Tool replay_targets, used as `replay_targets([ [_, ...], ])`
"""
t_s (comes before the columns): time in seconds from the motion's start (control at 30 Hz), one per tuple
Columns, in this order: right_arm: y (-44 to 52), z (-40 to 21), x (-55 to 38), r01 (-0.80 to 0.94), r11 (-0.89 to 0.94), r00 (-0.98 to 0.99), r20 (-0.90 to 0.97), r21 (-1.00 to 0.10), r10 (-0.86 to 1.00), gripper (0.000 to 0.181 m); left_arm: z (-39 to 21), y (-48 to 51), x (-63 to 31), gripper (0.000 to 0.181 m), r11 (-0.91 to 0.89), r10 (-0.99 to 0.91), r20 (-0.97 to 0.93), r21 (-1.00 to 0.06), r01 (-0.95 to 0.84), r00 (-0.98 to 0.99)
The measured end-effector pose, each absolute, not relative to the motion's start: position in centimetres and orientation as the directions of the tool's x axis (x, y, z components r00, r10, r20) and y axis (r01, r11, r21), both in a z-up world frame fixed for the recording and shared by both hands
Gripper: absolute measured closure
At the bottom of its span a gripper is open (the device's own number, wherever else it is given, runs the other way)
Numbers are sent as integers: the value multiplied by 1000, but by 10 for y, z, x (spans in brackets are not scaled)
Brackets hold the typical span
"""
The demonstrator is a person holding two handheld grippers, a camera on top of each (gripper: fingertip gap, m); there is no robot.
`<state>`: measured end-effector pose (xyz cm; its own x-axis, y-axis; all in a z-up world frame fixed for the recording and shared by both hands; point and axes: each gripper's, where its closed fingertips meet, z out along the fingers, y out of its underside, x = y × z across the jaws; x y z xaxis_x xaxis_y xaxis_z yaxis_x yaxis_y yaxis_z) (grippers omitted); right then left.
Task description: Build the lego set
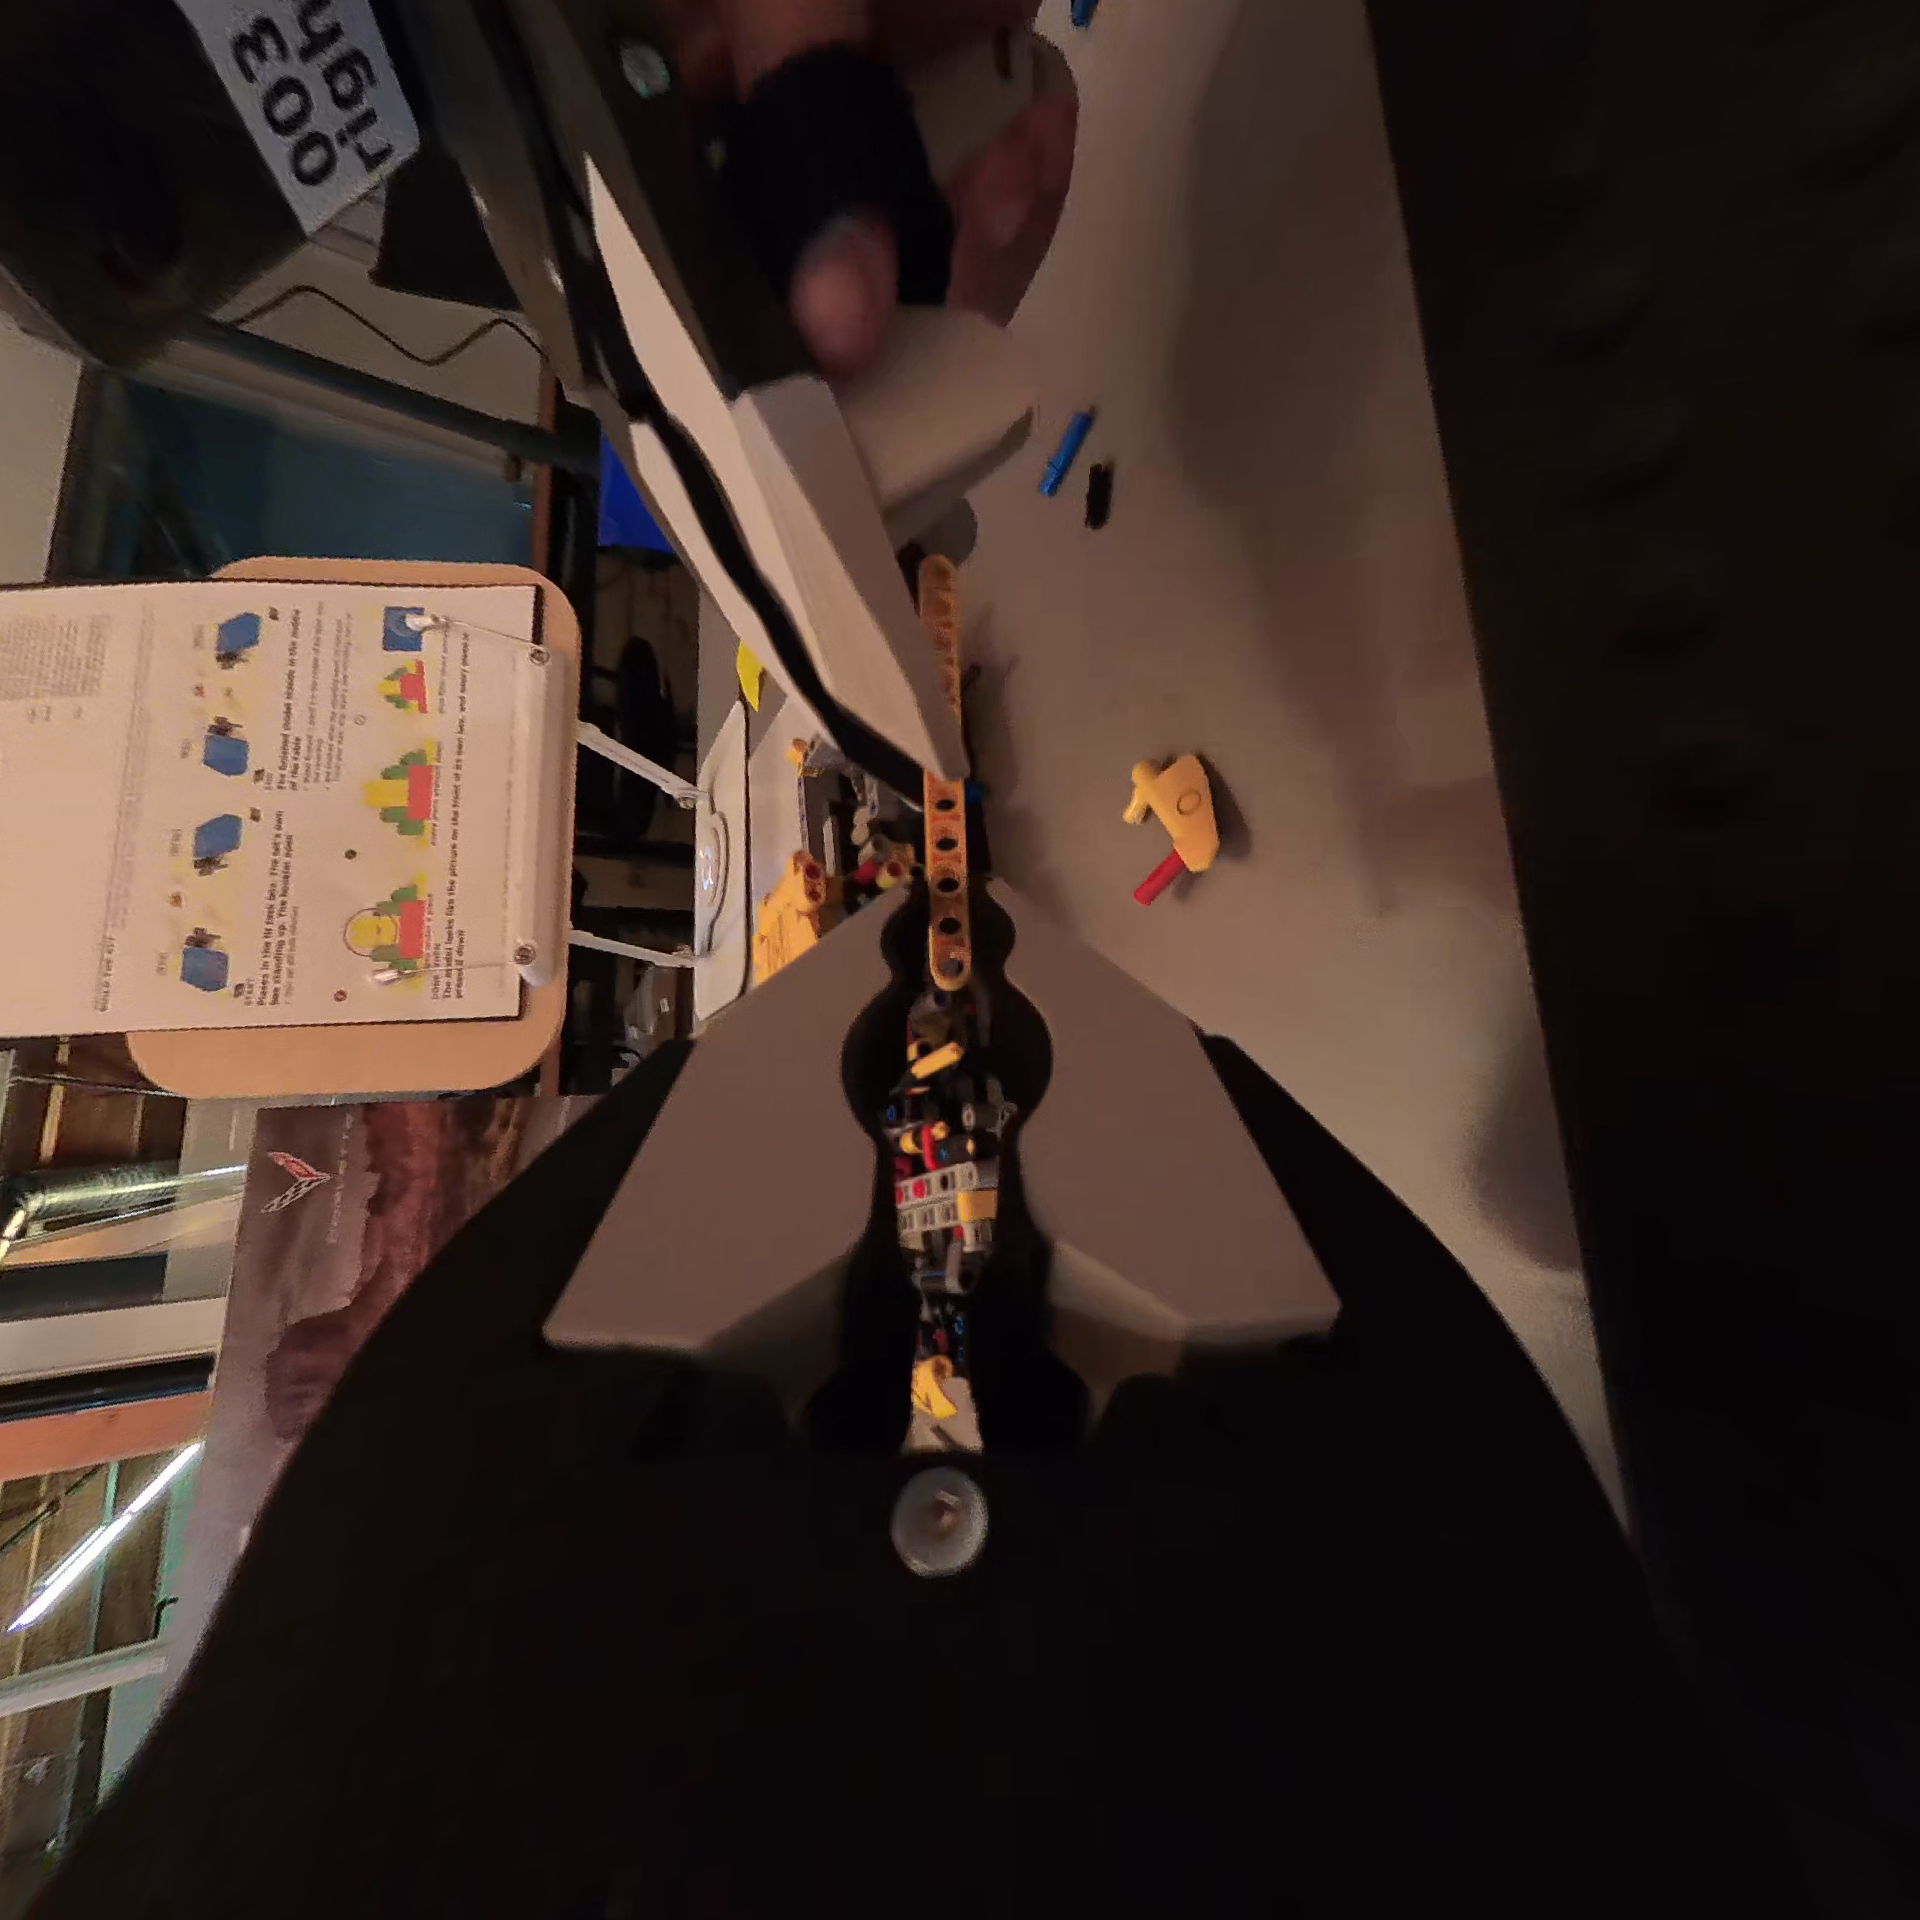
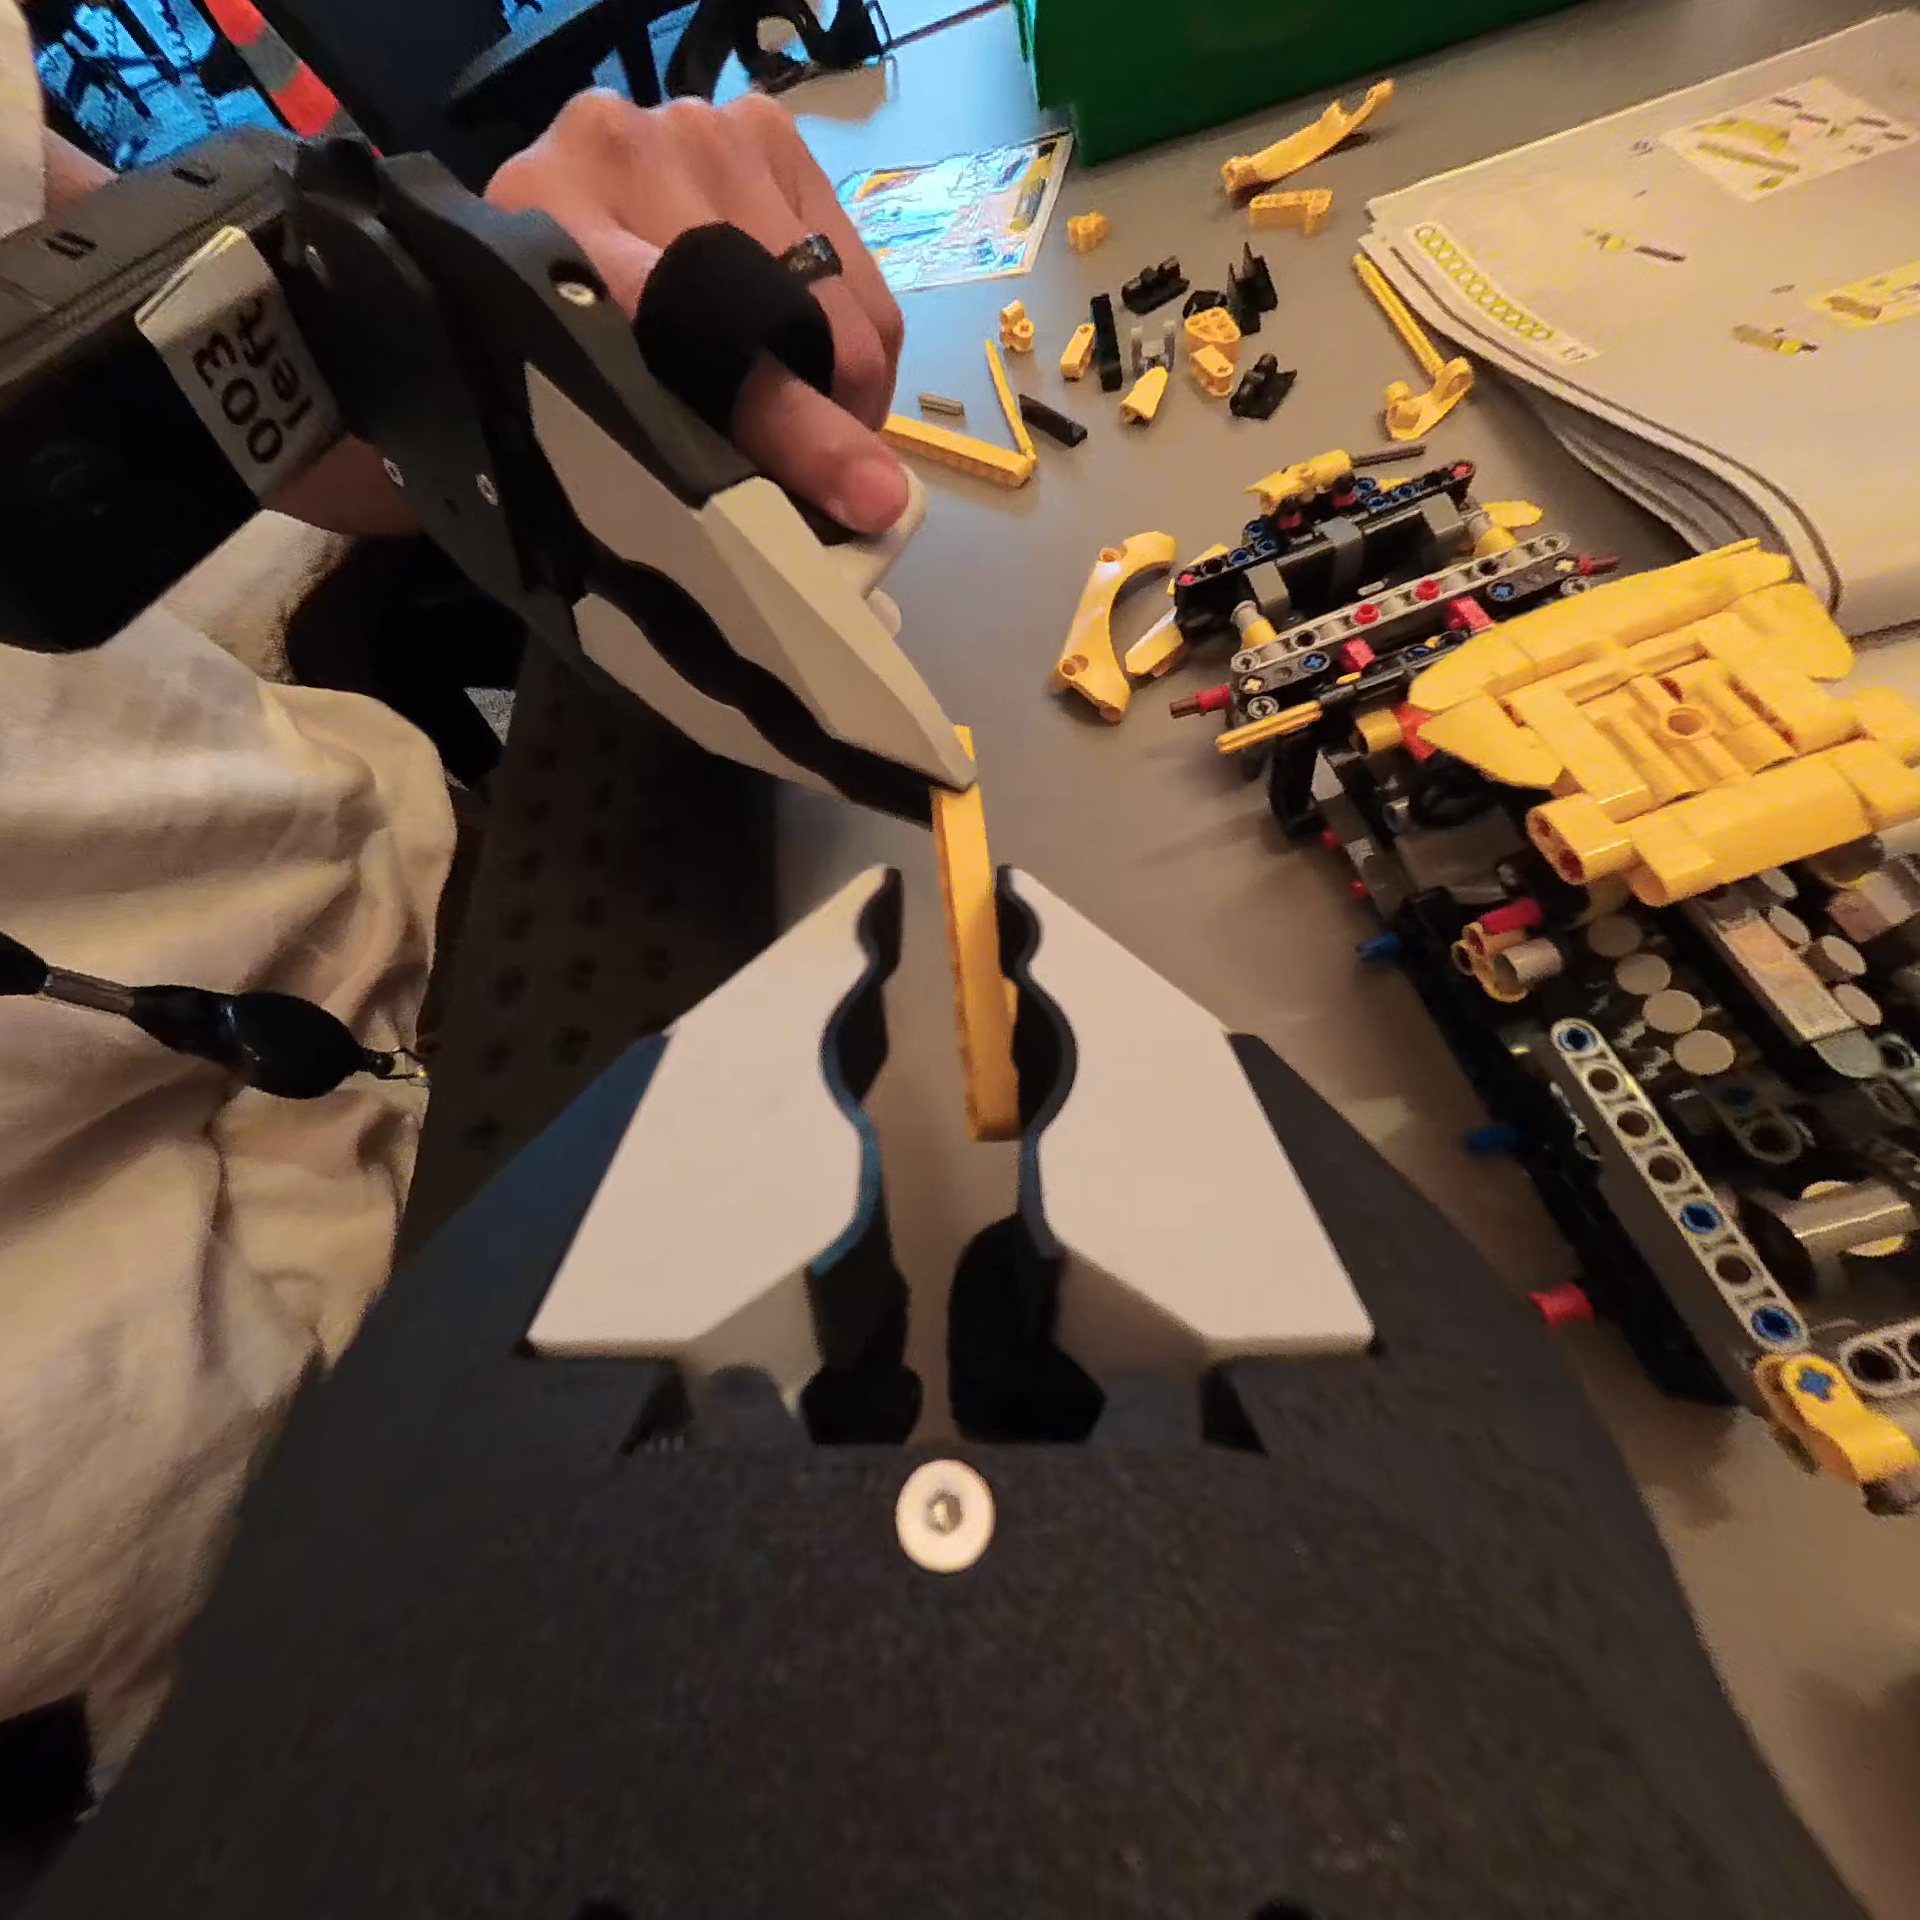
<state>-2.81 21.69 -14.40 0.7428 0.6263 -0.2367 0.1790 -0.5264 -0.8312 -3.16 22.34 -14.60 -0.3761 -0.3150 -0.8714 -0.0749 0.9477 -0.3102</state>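
The left gripper (image 2: 951,784) fingers pinch one end of a yellow beam (image 2: 977,977) above the bench (image 2: 1143,883); the right gripper (image 2: 951,883) fingers stand parted around its other end. The half-built car (image 2: 1621,831) sits near the booklet (image 2: 1683,312).

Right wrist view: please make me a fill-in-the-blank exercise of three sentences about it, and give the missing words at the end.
1. The left gripper pinches the far end of a ___ beam.
2. The right gripper has the beam's near end ___ its two fingers.
3. The box behind the loose parts is ___.
Missing words: yellow; between; green.
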Motion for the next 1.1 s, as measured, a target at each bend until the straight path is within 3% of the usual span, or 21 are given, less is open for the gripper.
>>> replay_targets([
  [0.03, 216, -144, -26, 181, -522, 745, -231, -833, 626, 173, -145, 221, -32, 175, 947, -317, -873, -313, -72, -371],
  [0.13, 213, -143, -26, 172, -502, 738, -227, -848, 636, 173, -143, 218, -31, 174, 948, -317, -883, -310, -77, -347],
  [0.27, 207, -150, -31, 174, -538, 714, -271, -825, 646, 159, -140, 214, -32, 175, 952, -303, -897, -300, -62, -322],
  [0.33, 207, -151, -31, 189, -530, 710, -258, -827, 655, 173, -141, 213, -31, 174, 953, -300, -897, -296, -63, -326],
  [0.43, 207, -149, -30, 168, -514, 707, -260, -841, 657, 173, -140, 214, -31, 174, 948, -316, -892, -312, -66, -323],
  [0.53, 210, -141, -31, 88, -493, 688, -305, -866, 658, 158, -143, 217, -32, 174, 934, -355, -874, -348, -85, -332],
  [0.57, 209, -139, -31, 70, -498, 677, -326, -864, 660, 161, -147, 216, -34, 174, 932, -359, -866, -352, -84, -349],
  [0.6, 207, -139, -31, 72, -503, 665, -335, -861, 668, 177, -149, 215, -36, 174, 931, -360, -861, -356, -81, -359],
  [0.73, 206, -141, -26, 124, -467, 689, -263, -875, 675, 181, -150, 214, -36, 174, 920, -390, -856, -381, -95, -339],
  [0.8, 209, -131, -28, 52, -450, 678, -300, -891, 672, 141, -148, 214, -35, 174, 929, -367, -874, -359, -87, -320],
  [0.9, 210, -150, -27, 113, -534, 697, -316, -838, 644, 148, -145, 209, -33, 175, 935, -348, -888, -349, -52, -301],
  [0.97, 204, -156, -33, 159, -543, 661, -320, -824, 679, 173, -149, 209, -31, 174, 943, -327, -890, -328, -53, -317],
  [1.0, 204, -159, -32, 166, -556, 668, -322, -815, 671, 173, -151, 209, -30, 174, 945, -323, -892, -325, -48, -317],
  [1.1, 208, -163, -20, 200, -546, 711, -264, -813, 652, 174, -155, 213, -27, 174, 884, -462, -819, -455, -105, -341],
])
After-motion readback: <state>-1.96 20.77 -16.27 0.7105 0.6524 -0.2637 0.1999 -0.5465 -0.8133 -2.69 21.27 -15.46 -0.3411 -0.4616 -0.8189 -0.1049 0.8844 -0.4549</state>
